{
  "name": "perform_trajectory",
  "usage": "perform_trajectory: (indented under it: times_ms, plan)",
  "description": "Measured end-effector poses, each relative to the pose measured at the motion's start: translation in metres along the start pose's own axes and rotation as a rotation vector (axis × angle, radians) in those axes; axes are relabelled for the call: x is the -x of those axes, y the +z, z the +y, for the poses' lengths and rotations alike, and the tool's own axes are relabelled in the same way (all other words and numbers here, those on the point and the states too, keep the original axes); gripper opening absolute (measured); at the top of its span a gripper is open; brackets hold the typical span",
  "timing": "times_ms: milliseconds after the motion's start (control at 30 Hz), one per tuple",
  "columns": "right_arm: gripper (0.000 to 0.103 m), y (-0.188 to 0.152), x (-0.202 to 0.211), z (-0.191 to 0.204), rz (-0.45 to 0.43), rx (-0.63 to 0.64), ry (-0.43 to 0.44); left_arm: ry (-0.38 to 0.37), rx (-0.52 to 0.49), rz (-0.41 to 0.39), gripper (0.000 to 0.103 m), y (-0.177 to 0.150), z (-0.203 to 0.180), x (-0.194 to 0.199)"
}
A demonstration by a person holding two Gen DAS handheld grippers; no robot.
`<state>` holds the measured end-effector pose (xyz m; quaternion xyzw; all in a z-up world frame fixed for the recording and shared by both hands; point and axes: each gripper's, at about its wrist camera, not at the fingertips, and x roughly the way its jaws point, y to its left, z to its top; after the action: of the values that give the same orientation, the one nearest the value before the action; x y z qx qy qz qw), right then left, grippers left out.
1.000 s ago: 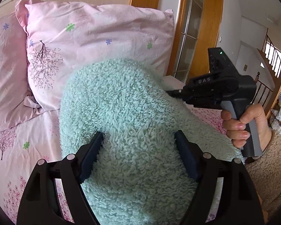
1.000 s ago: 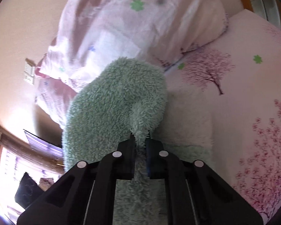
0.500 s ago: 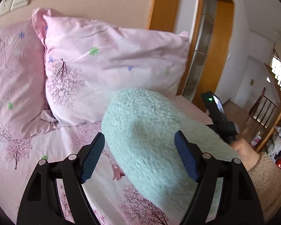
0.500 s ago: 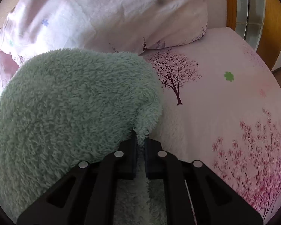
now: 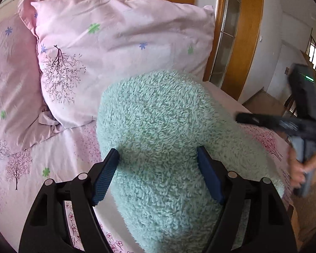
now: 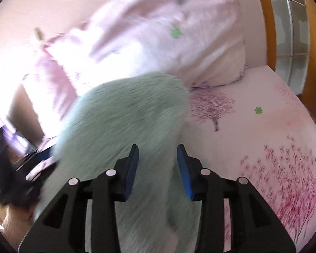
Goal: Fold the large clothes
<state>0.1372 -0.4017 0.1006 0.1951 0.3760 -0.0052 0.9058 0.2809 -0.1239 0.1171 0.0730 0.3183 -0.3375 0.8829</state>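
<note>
A fluffy mint-green garment point(image 5: 166, 139) lies bunched on the pink bed, and it also shows, blurred, in the right wrist view point(image 6: 124, 130). My left gripper point(image 5: 158, 172) is open, its blue pads either side of the garment's bulk without pinching it. My right gripper point(image 6: 158, 168) is open, with the garment's edge passing between and under its fingers. The right gripper's body point(image 5: 301, 118) shows at the right of the left wrist view, held in a hand, beside the garment.
Two pink flowered pillows point(image 5: 115, 48) lean against the wall at the head of the bed. The pink tree-print sheet point(image 6: 252, 126) lies to the right. A wooden door frame point(image 5: 238, 31) and the bed's edge stand at the far right.
My right gripper was shut on the garment's edge and has opened and let go. The left gripper has come back down so the garment fills the gap between its open fingers.
</note>
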Motion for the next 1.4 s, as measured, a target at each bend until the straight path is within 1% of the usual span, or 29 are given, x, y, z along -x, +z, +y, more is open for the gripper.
perform_trajectory:
  times_ms: [33, 67, 133, 200, 233, 300, 333, 467, 633, 700, 767, 800, 867, 933, 967, 1000, 1033, 1100, 1167, 1233, 1267, 1300, 1333, 1367, 1400]
  plan:
    - [0.039, -0.005, 0.004, 0.014, -0.001, 0.019, 0.012, 0.004, -0.008, -0.003, 0.078, -0.001, -0.001, 0.000]
    - [0.039, -0.011, 0.008, 0.019, -0.001, 0.037, 0.018, 0.009, -0.012, -0.005, 0.078, -0.001, -0.002, 0.001]
    - [0.039, -0.021, 0.003, 0.027, 0.010, 0.060, 0.006, 0.022, -0.023, -0.011, 0.078, -0.004, -0.006, 0.001]
    - [0.039, -0.025, -0.010, 0.022, 0.040, 0.052, -0.008, 0.029, -0.027, -0.011, 0.078, -0.005, -0.008, -0.001]
    - [0.038, -0.027, -0.016, 0.017, 0.061, 0.027, -0.009, 0.031, -0.028, -0.011, 0.078, -0.006, -0.009, -0.002]
    - [0.037, -0.032, -0.029, 0.007, 0.094, -0.032, 0.015, 0.039, -0.034, -0.013, 0.078, -0.008, -0.012, -0.005]
    - [0.036, -0.034, -0.033, 0.002, 0.101, -0.056, 0.021, 0.046, -0.039, -0.018, 0.078, -0.010, -0.014, -0.006]
    - [0.036, -0.036, -0.042, -0.005, 0.111, -0.083, 0.019, 0.063, -0.057, -0.035, 0.078, -0.012, -0.022, -0.009]
    - [0.038, -0.035, -0.056, -0.017, 0.125, -0.140, 0.038, 0.081, -0.069, -0.040, 0.079, -0.013, -0.028, -0.017]
    - [0.038, -0.034, -0.050, -0.017, 0.112, -0.139, 0.030, 0.093, -0.071, -0.043, 0.079, -0.014, -0.030, -0.020]
    - [0.037, -0.034, -0.032, -0.013, 0.067, -0.114, 0.018, 0.098, -0.069, -0.039, 0.079, -0.014, -0.031, -0.020]
    - [0.036, -0.036, -0.019, -0.008, 0.041, -0.103, 0.036, 0.100, -0.067, -0.037, 0.079, -0.014, -0.030, -0.020]
    - [0.036, -0.043, 0.000, -0.002, 0.015, -0.095, 0.086, 0.098, -0.062, -0.035, 0.079, -0.016, -0.028, -0.020]
    - [0.036, -0.051, 0.001, 0.003, 0.048, -0.084, 0.113, 0.091, -0.052, -0.038, 0.079, -0.018, -0.026, -0.020]
    - [0.036, -0.057, -0.005, 0.004, 0.084, -0.078, 0.101, 0.087, -0.046, -0.040, 0.079, -0.018, -0.025, -0.021]
    - [0.035, -0.064, -0.019, 0.005, 0.131, -0.076, 0.066, 0.086, -0.042, -0.041, 0.081, -0.018, -0.025, -0.022]
    - [0.035, -0.068, -0.028, 0.004, 0.145, -0.087, 0.063, 0.085, -0.043, -0.041, 0.082, -0.019, -0.025, -0.022]
    - [0.035, -0.067, -0.033, 0.001, 0.140, -0.117, 0.077, 0.089, -0.049, -0.054, 0.082, -0.020, -0.027, -0.021]
    - [0.037, -0.059, -0.025, 0.004, 0.151, -0.108, 0.089, 0.039, 0.007, -0.071, 0.082, -0.019, -0.018, -0.010]
    - [0.044, -0.053, -0.013, 0.006, 0.145, -0.093, 0.098, -0.044, 0.099, -0.067, 0.082, -0.017, 0.000, 0.001]
    - [0.048, -0.048, -0.004, 0.006, 0.134, -0.095, 0.109, -0.103, 0.164, -0.060, 0.082, -0.016, 0.013, 0.008]
    - [0.067, -0.042, 0.006, 0.004, 0.113, -0.104, 0.118, -0.137, 0.205, -0.059, 0.082, -0.016, 0.023, 0.013]
    - [0.097, -0.039, 0.012, 0.003, 0.092, -0.112, 0.113, -0.183, 0.270, -0.061, 0.082, -0.017, 0.038, 0.019]
    - [0.101, -0.036, 0.017, 0.001, 0.065, -0.122, 0.097, -0.205, 0.301, -0.060, 0.082, -0.017, 0.047, 0.022]
    - [0.101, -0.031, 0.022, -0.004, 0.043, -0.138, 0.097, -0.225, 0.339, -0.053, 0.082, -0.018, 0.057, 0.024]
